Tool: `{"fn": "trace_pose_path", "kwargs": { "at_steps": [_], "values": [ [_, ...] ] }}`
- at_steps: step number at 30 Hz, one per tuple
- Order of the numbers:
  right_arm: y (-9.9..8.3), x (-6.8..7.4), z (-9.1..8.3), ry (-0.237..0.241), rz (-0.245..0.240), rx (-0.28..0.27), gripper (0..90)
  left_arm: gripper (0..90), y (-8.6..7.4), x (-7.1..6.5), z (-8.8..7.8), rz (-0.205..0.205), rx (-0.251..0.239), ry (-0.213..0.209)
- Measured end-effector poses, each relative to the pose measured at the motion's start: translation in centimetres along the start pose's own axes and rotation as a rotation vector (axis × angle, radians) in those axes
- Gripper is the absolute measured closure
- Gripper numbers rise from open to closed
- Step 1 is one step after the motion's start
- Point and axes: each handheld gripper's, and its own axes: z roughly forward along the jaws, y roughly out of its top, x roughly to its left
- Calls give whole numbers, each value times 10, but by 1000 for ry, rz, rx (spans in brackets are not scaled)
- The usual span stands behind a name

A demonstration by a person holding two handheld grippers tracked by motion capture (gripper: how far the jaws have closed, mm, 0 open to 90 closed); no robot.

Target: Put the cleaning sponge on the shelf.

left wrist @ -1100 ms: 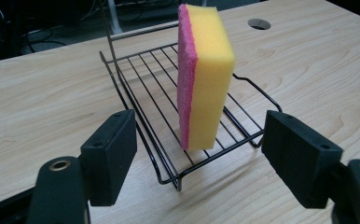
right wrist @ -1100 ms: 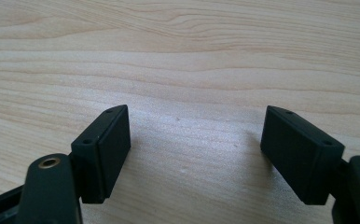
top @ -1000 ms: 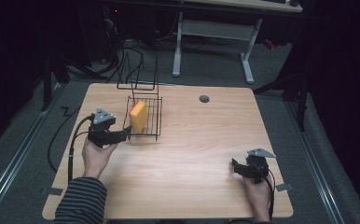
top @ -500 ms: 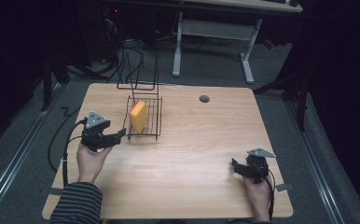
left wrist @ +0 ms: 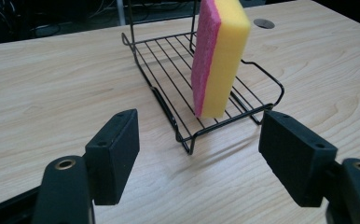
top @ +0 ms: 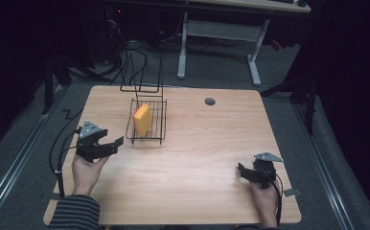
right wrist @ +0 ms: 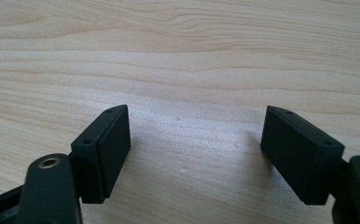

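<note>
Light wood worktop (top: 197, 158) in a dark room; black wire rack (top: 147, 125) near the far-left corner holds an upright yellow-and-pink sponge (top: 142, 119). Left gripper (top: 110, 145) and right gripper (top: 241, 171) both gape wide, empty.

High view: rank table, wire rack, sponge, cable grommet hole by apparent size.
1. Table
2. Wire rack
3. Sponge, standing on edge inside the rack
4. Grommet hole
The gaps are clear, so nearness to the camera does not blur the order.
</note>
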Motion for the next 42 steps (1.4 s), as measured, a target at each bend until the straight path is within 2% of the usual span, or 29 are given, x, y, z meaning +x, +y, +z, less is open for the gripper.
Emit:
{"fn": "trace_pose_path", "kwargs": {
  "at_steps": [14, 24, 42],
  "values": [
    [0, 0, 0, 0, 1, -2, 243, 298, -9, 6, -9, -27, -12, 9],
    [0, 0, 0, 0, 1, -2, 243, 300, -22, 8, -14, -57, -14, 15],
    [0, 0, 0, 0, 2, -2, 243, 300, -43, 10, -13, -83, 11, 23]
  ]
}}
